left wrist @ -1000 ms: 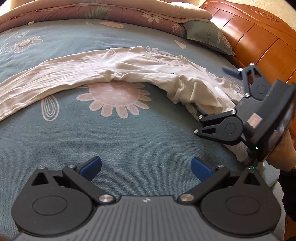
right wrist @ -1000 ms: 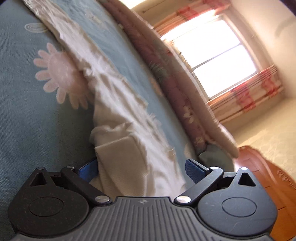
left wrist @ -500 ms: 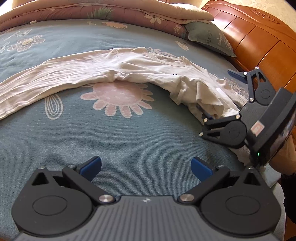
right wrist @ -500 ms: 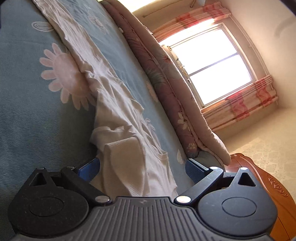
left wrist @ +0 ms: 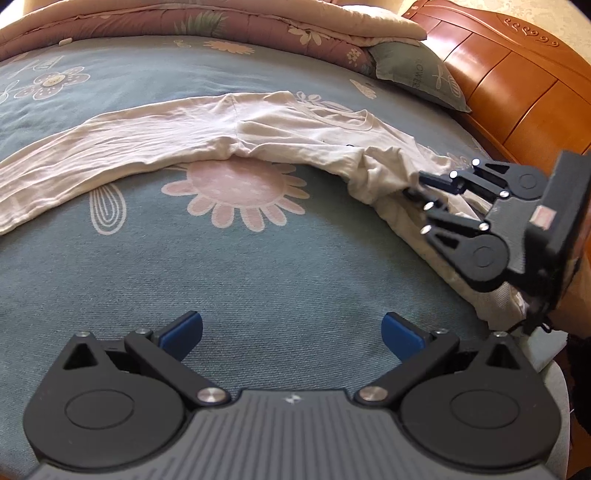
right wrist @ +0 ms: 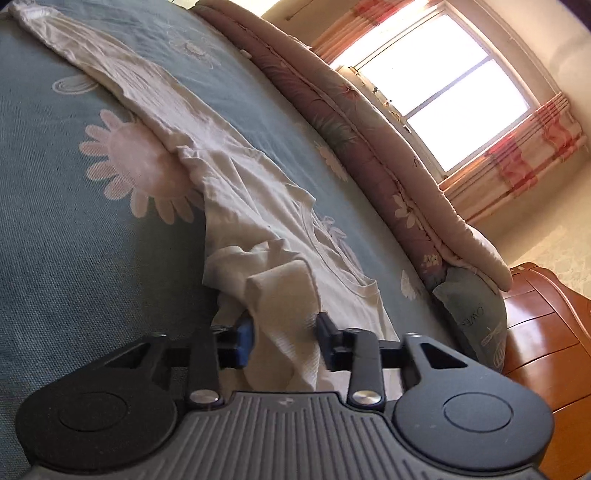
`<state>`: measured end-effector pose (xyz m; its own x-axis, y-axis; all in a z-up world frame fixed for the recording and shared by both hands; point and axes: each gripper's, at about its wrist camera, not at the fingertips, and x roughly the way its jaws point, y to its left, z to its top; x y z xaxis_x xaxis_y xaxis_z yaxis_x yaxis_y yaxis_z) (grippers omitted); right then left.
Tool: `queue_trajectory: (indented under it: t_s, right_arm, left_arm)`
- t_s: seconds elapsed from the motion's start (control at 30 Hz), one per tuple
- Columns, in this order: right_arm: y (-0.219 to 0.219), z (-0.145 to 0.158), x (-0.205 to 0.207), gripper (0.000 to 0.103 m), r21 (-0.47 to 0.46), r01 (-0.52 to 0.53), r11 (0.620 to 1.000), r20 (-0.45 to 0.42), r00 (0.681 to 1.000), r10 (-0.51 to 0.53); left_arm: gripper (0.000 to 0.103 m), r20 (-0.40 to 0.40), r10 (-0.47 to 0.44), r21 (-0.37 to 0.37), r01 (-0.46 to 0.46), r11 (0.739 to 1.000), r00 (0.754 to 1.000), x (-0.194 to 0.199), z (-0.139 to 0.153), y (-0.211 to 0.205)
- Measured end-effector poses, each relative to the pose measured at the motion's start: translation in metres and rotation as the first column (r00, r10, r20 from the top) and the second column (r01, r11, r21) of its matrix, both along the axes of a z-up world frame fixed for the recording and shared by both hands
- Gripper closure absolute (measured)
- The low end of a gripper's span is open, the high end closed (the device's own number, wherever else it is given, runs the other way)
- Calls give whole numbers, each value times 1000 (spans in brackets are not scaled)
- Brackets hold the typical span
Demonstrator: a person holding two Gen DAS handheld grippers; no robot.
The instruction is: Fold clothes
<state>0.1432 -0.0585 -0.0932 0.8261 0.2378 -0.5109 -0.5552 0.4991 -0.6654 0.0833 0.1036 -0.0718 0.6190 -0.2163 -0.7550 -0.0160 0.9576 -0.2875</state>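
A cream long-sleeved shirt [left wrist: 258,140] lies stretched in an arc across the blue flowered bedspread [left wrist: 258,258], one sleeve running far left. The same shirt [right wrist: 236,192] fills the middle of the right wrist view. My right gripper [right wrist: 284,332] is shut on a bunched fold of the shirt near its right end; it shows as the black right gripper [left wrist: 417,192] at the right of the left wrist view. My left gripper [left wrist: 291,332] hovers open over bare bedspread, well short of the shirt, with nothing between its blue pads.
A rolled pink and cream quilt [left wrist: 221,22] lies along the bed's far side. A grey-green pillow [left wrist: 417,74] rests against the orange wooden headboard [left wrist: 517,92] at right. A bright window [right wrist: 443,85] with striped curtains stands beyond the bed.
My right gripper's fingers have closed from wide open onto the bunched cloth and pushed further onto the shirt. The left gripper has stayed open and nearly still.
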Motion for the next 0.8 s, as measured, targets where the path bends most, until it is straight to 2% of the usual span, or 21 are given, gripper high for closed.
queue_trajectory:
  t_s: [0.17,0.27,0.43,0.63,0.8]
  right_arm:
    - [-6,16,-10,96,60,-27,998,-67,997,31]
    - [-12,32,-13,97,151,-27,988,-148,988,50]
    - [-23,57,-31,97,243,-44,969,-209,973,96]
    - [-29,77,-63,97,333,-95,938,-326,922,209]
    - [-22,92,-93,98,385,-156,910,-402,859,318]
  left_arm:
    - [1,9,-14,2,14,1000,1000,-3,4,-4]
    - [1,20,-17,7,17,1000,1000,-7,10,-5]
    - [1,43,-8,13,7,1000,999,-16,19,-3]
    - [1,69,4,23,-5,1000,998,-33,31,0]
    - [1,82,9,32,-12,999,997,-50,39,5]
